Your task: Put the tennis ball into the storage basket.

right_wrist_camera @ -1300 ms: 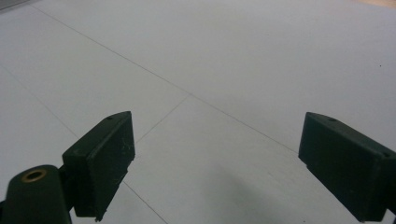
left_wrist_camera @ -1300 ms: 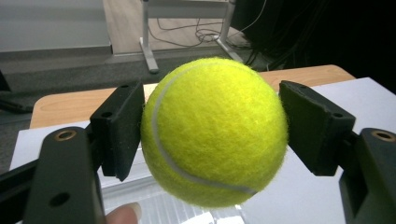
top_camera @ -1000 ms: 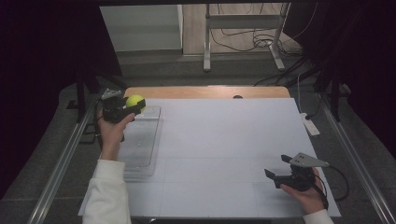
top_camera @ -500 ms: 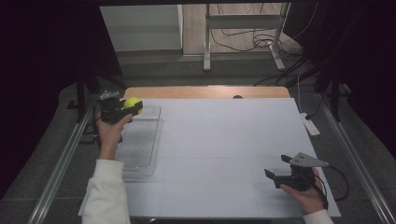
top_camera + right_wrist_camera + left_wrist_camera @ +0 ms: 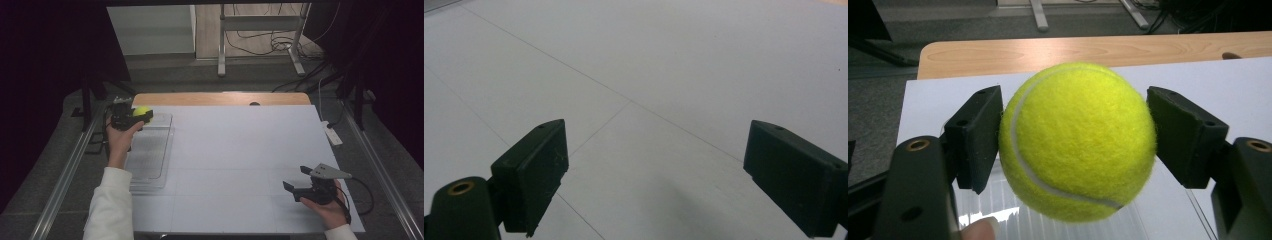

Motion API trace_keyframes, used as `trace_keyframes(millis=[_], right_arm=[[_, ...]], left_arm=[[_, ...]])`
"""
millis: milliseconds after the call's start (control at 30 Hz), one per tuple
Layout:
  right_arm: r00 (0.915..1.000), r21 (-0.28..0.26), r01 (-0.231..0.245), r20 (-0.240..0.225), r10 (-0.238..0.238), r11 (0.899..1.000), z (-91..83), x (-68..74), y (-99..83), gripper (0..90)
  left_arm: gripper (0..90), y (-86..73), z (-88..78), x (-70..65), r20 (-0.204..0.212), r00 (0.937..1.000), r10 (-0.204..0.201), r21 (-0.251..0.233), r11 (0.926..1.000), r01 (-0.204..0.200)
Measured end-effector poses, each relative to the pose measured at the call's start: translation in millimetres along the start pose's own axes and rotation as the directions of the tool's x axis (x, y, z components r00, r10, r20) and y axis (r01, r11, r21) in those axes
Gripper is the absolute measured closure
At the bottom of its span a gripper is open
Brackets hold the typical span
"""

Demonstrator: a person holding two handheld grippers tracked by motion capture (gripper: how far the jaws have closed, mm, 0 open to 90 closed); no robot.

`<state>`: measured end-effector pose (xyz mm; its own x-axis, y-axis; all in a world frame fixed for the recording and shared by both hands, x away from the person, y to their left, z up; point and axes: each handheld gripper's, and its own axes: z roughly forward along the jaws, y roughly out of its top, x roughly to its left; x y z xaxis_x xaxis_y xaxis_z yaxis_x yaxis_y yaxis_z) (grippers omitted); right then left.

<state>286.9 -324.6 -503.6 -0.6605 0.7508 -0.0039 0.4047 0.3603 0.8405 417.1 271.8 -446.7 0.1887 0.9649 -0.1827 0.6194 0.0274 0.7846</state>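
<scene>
At the far left edge of the white table (image 5: pixel 240 150), the left gripper (image 5: pixel 131 118) clamps a tennis ball (image 5: pixel 1077 141) above a clear tray (image 5: pixel 150 155). The right gripper (image 5: pixel 305 184), jaws apart, hovers near right; bare surface lies between.

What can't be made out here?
- Whether the tennis ball touches the clear tray: ball's underside faces away in left gripper view, too small in high view.
- Tray's contents: transparent and glary, high view.
- Left gripper body: hand covers it, high view.
- Right gripper: jaws apart.
</scene>
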Motion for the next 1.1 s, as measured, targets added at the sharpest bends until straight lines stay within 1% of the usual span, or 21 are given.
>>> trace_keyframes(millis=[33, 100, 167, 200, 300, 400, 633, 800, 900, 1100], right_arm=[[1.0000, 0.000, 0.001, 0.000, -0.001, 1.000, 0.1, 0.1, 0.1, 11.3], [1.0000, 0.001, 0.003, -0.002, -0.003, 1.000, 0.5, 0.4, 0.2, 11.3], [1.0000, 0.001, 0.002, -0.002, -0.002, 1.000, 0.7, 0.2, 0.1, 11.3], [1.0000, 0.001, 0.002, -0.002, -0.002, 1.000, 0.7, 0.2, 0.1, 11.3], [1.0000, 0.002, 0.002, 0.000, -0.002, 1.000, 0.8, -0.4, -0.2, 11.3], [1.0000, 0.006, 0.000, -0.001, 0.000, 1.000, 1.0, -0.7, -0.5, 11.3], [1.0000, 0.003, 0.000, 0.000, 0.000, 1.000, 1.1, -0.3, -0.3, 11.3], [1.0000, 0.004, 0.001, 0.001, -0.001, 1.000, 1.1, -0.1, -0.3, 11.4], [1.0000, 0.002, 0.001, 0.002, -0.001, 1.000, 0.8, 0.0, -0.2, 11.4], [1.0000, 0.003, 0.000, 0.003, 0.000, 1.000, 0.3, -0.2, -0.3, 11.4]], left_arm=[[27.4, 0.4, 0.8, 0.1, -0.004, 1.0000, 0.009, 0.009, 0.9999, -0.009], [27.4, 0.6, 3.1, 1.4, -0.012, 0.9999, 0.009, 0.019, 0.9998, -0.009], [27.4, 0.0, 7.2, 5.2, -0.028, 0.9996, 0.007, 0.043, 0.9990, -0.006], [27.4, 0.0, 7.2, 5.2, -0.028, 0.9996, 0.007, 0.043, 0.9990, -0.006], [27.4, -2.1, 11.5, 8.3, -0.041, 0.9991, 0.011, 0.066, 0.9978, -0.008], [27.4, -2.8, 13.5, 8.8, -0.047, 0.9988, 0.011, 0.073, 0.9973, -0.008], [27.3, -2.3, 16.9, 9.3, -0.061, 0.9978, 0.027, 0.088, 0.9958, -0.022], [27.3, -3.5, 23.1, 11.1, -0.071, 0.9969, 0.035, 0.115, 0.9930, -0.026], [27.3, -4.2, 25.5, 11.4, -0.073, 0.9969, 0.032, 0.124, 0.9921, -0.022], [27.2, -5.0, 29.7, 10.6, -0.082, 0.9955, 0.047, 0.141, 0.9894, -0.035]])
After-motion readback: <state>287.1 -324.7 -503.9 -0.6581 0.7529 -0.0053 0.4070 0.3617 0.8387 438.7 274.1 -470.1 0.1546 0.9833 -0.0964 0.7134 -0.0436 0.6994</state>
